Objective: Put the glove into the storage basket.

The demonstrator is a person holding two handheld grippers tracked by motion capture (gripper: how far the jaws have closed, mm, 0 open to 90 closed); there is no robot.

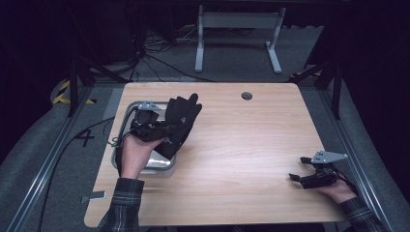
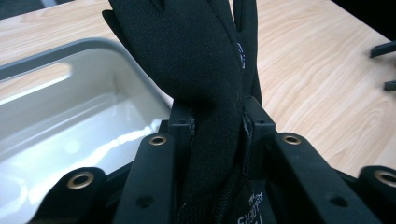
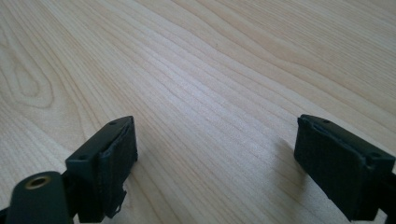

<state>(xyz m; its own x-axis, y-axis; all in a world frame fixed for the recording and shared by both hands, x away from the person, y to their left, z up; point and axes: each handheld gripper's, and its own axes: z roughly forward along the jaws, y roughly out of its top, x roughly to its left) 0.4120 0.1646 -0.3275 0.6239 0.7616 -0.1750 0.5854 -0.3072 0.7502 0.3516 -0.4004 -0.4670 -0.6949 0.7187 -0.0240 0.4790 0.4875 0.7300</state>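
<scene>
Left gripper pinches a black glove beside the tray; right gripper spread

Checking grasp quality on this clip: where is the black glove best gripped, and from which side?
Best at the cuff end, as now: the left gripper is shut on the black glove near its wrist opening, where the fabric bunches thick between the pads. Coming from the cuff side lets the fingers hang free past the jaws, over the grey tray. The right gripper rests open, apart.
</scene>
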